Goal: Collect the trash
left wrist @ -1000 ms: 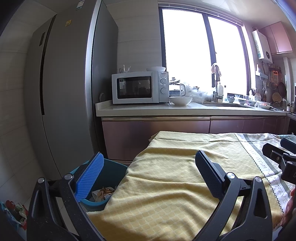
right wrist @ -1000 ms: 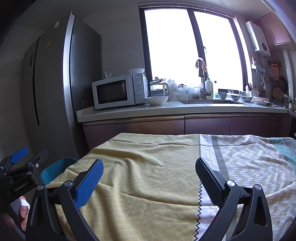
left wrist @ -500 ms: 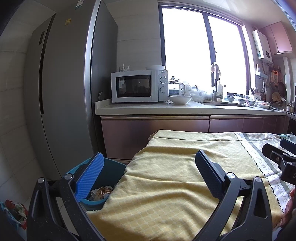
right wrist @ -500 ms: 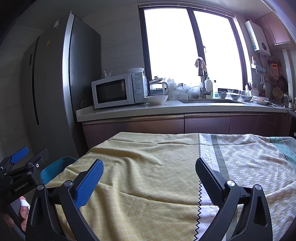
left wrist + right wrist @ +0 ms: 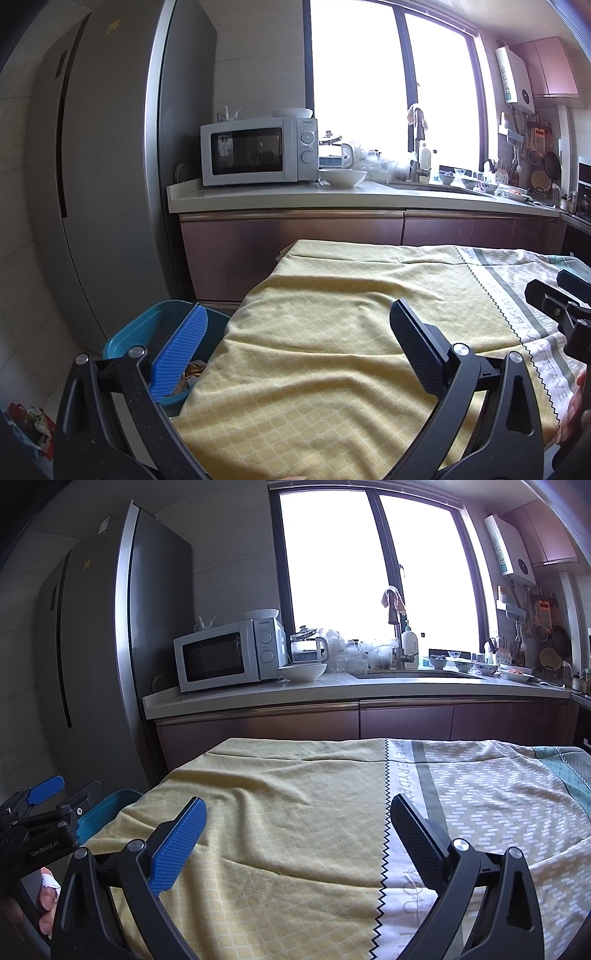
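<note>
A blue trash bin (image 5: 147, 325) stands on the floor at the table's left edge, with crumpled wrappers (image 5: 192, 373) inside; its rim shows in the right wrist view (image 5: 107, 808). My left gripper (image 5: 295, 339) is open and empty, held over the table's left edge beside the bin. My right gripper (image 5: 295, 830) is open and empty above the yellow tablecloth (image 5: 280, 812). No trash shows on the cloth. The left gripper also shows in the right wrist view (image 5: 40, 812), and the right one at the left wrist view's right edge (image 5: 557, 299).
A tall grey fridge (image 5: 92, 184) stands left of the bin. A counter (image 5: 332, 195) behind the table carries a microwave (image 5: 258, 151), a white bowl (image 5: 343, 177) and dishes by the sink. Some red and green litter (image 5: 29, 424) lies on the floor at far left.
The left wrist view has shifted slightly: the bin and table edge sit a little further right and lower in frame. The right gripper has hardly moved. Both stay open.
</note>
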A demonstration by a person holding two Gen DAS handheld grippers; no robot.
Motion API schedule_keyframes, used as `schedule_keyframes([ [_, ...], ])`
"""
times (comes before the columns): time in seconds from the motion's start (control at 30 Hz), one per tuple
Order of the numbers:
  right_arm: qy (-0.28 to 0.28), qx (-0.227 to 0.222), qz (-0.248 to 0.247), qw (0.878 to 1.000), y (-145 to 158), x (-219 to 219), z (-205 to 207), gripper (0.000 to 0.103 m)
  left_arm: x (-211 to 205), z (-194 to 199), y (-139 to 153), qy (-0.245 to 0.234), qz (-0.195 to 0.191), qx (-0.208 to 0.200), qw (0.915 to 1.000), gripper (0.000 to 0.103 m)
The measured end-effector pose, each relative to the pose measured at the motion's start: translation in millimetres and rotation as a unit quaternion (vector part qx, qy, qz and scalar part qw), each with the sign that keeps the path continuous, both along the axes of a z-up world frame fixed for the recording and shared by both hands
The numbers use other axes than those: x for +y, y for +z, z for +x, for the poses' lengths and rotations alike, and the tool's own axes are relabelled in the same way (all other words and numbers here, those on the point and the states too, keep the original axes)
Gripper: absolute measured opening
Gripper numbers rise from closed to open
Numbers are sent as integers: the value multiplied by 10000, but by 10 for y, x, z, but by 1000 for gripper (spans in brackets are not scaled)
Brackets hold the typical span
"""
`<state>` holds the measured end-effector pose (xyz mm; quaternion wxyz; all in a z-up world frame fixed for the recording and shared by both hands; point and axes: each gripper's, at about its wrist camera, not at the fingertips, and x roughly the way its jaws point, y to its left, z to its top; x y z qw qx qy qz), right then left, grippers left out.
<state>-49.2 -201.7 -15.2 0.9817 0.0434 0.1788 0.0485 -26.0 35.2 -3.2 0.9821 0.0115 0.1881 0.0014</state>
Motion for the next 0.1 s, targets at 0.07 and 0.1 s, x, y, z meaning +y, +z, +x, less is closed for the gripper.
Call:
schedule_keyframes([
  [0.07, -69, 95, -20, 9999, -13, -86, 37, 96, -13, 173, -21, -92, -57, 275, 9996, 97],
  [0.1, -121, 152, -34, 9998, -22, -135, 61, 96, -19, 283, -43, -149, -108, 439, 9989, 97],
])
